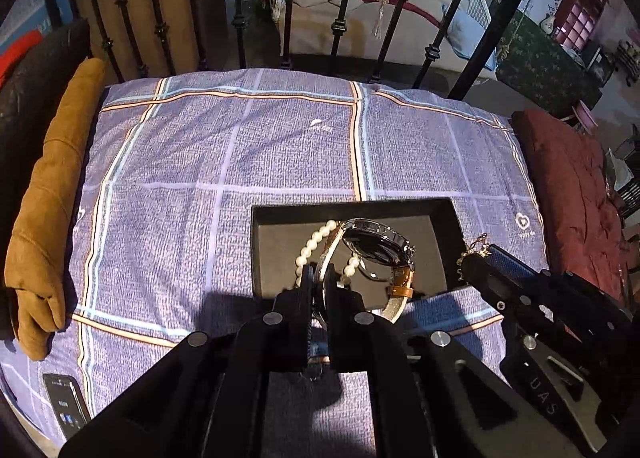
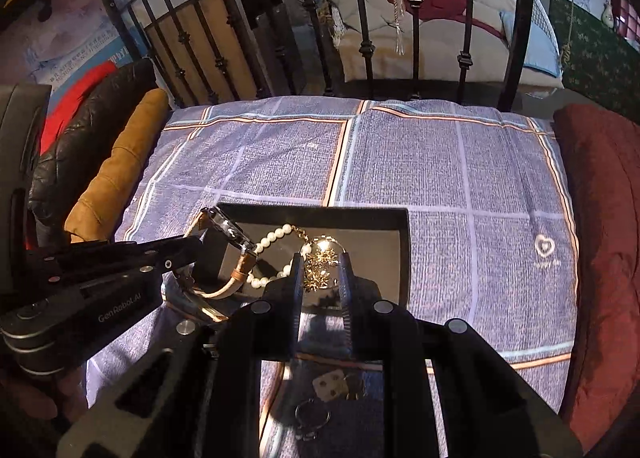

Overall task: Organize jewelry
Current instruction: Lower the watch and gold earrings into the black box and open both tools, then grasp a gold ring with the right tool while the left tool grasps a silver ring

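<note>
The left hand-held gripper (image 1: 318,282) is pinched on the band of a wristwatch (image 1: 376,248), held over the black jewelry box (image 1: 352,211) with a pearl bracelet (image 1: 316,244). The right hand-held gripper (image 2: 322,264) is clamped on a gold ornament (image 2: 318,264) above the box's near edge. Open plaid bedding (image 1: 224,161) is seen beyond the box up to the iron bed rails (image 1: 340,25).

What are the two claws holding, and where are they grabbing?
Left claw pinches the watch by its strap. Right claw grips a gold ornament by its sides.
</note>
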The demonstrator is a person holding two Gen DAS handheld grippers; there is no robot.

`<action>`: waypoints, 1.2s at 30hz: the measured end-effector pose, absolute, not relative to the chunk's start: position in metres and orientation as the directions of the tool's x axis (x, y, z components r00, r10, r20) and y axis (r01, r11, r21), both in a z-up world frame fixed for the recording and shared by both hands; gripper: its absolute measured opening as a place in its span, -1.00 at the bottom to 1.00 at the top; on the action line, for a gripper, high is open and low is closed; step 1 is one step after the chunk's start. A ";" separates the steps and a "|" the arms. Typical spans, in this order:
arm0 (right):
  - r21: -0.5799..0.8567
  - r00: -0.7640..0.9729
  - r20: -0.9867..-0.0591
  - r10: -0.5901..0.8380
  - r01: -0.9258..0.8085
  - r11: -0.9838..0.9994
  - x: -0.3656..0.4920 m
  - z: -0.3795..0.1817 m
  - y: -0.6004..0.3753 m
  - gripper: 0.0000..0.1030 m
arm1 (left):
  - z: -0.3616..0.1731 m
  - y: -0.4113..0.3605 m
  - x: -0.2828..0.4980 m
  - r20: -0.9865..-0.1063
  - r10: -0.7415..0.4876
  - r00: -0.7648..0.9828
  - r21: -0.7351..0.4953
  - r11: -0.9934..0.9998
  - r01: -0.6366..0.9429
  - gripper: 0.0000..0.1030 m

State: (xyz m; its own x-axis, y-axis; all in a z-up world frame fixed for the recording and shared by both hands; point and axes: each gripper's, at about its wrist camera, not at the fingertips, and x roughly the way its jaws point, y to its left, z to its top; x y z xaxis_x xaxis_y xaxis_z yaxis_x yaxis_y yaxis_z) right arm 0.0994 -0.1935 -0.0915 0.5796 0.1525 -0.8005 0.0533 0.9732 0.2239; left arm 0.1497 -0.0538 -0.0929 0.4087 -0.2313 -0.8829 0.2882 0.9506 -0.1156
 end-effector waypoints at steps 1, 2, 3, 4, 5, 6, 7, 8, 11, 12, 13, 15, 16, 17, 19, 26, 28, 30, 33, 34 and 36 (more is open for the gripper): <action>0.215 0.574 -0.806 0.147 0.052 0.975 0.107 -0.095 -0.194 -0.64 | -0.095 -0.056 0.154 -0.883 -0.234 0.407 -0.117 0.949 0.292 -0.81; 0.206 0.564 -0.813 0.141 0.052 0.977 0.113 -0.098 -0.194 -0.64 | -0.097 -0.059 0.157 -0.883 -0.230 0.409 -0.112 0.950 0.293 -0.70; 0.201 0.554 -0.821 0.139 0.051 0.978 0.117 -0.102 -0.195 -0.63 | -0.099 -0.061 0.161 -0.884 -0.222 0.411 -0.103 0.951 0.291 -0.62; 0.197 0.544 -0.828 0.138 0.051 0.979 0.122 -0.106 -0.195 -0.57 | -0.101 -0.063 0.164 -0.886 -0.212 0.412 -0.093 0.953 0.290 -0.42; 0.189 0.536 -0.834 0.132 0.053 0.980 0.125 -0.109 -0.195 -0.50 | -0.103 -0.063 0.166 -0.886 -0.206 0.417 -0.086 0.954 0.288 -0.20; 0.177 0.528 -0.841 0.120 0.058 0.983 0.127 -0.112 -0.195 -0.31 | -0.104 -0.063 0.167 -0.886 -0.196 0.421 -0.078 0.956 0.283 -0.11; 0.166 0.525 -0.844 0.108 0.066 0.984 0.128 -0.114 -0.196 -0.27 | -0.105 -0.061 0.167 -0.887 -0.178 0.426 -0.060 0.959 0.277 -0.04; 0.172 0.526 -0.843 0.111 0.069 0.983 0.127 -0.116 -0.198 -0.27 | -0.106 -0.059 0.167 -0.888 -0.173 0.426 -0.053 0.959 0.278 -0.03; 0.201 0.533 -0.838 0.117 0.104 0.974 0.116 -0.115 -0.210 -0.28 | -0.106 -0.047 0.160 -0.889 -0.157 0.430 -0.041 0.963 0.265 0.20; 0.209 0.534 -0.838 0.115 0.119 0.971 0.111 -0.115 -0.215 -0.28 | -0.106 -0.043 0.156 -0.888 -0.151 0.434 -0.036 0.965 0.261 0.27; 0.216 0.533 -0.839 0.112 0.136 0.967 0.103 -0.115 -0.221 -0.28 | -0.106 -0.037 0.149 -0.887 -0.144 0.440 -0.029 0.966 0.258 0.36; 0.216 0.529 -0.843 0.101 0.160 0.963 0.089 -0.116 -0.227 -0.28 | -0.109 -0.026 0.137 -0.888 -0.133 0.440 -0.017 0.966 0.256 0.41; 0.210 0.521 -0.849 0.092 0.172 0.962 0.079 -0.117 -0.231 -0.28 | -0.112 -0.021 0.130 -0.893 -0.127 0.431 -0.015 0.967 0.254 0.42; 0.202 0.511 -0.856 0.086 0.178 0.963 0.071 -0.120 -0.232 -0.28 | -0.116 -0.016 0.125 -0.900 -0.124 0.418 -0.017 0.968 0.252 0.42; 0.187 0.486 -0.871 0.075 0.187 0.964 0.055 -0.125 -0.234 -0.28 | -0.124 -0.008 0.113 -0.913 -0.119 0.391 -0.021 0.969 0.245 0.42; 0.193 0.409 -0.907 0.100 0.193 0.962 0.024 -0.151 -0.219 -0.28 | -0.148 -0.002 0.083 -0.938 -0.151 0.313 -0.070 0.964 0.255 0.42; 0.199 0.400 -0.910 0.110 0.189 0.962 0.022 -0.157 -0.213 -0.28 | -0.152 -0.011 0.084 -0.937 -0.166 0.308 -0.081 0.960 0.268 0.42; 0.200 0.400 -0.909 0.114 0.182 0.963 0.023 -0.160 -0.209 -0.28 | -0.153 -0.022 0.086 -0.928 -0.201 0.313 -0.109 0.952 0.286 0.42; 0.195 0.398 -0.911 0.113 0.172 0.966 0.028 -0.164 -0.204 -0.28 | -0.163 -0.036 0.095 -0.932 -0.214 0.294 -0.126 0.948 0.292 0.42; 0.195 0.399 -0.910 0.115 0.167 0.967 0.030 -0.165 -0.202 -0.28 | -0.169 -0.039 0.099 -0.938 -0.201 0.282 -0.117 0.950 0.288 0.40; 0.194 0.396 -0.910 0.118 0.156 0.969 0.033 -0.167 -0.199 -0.28 | -0.180 -0.042 0.103 -0.949 -0.172 0.265 -0.095 0.955 0.281 0.39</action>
State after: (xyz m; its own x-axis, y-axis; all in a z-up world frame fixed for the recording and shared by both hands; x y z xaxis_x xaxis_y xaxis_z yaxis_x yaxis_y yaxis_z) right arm 0.0330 -0.1994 -0.1667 0.3965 0.1184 -0.9104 0.1557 0.9686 0.1938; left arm 0.1034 -0.0421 -0.1802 0.2654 -0.1721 -0.9486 0.2811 0.9550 -0.0946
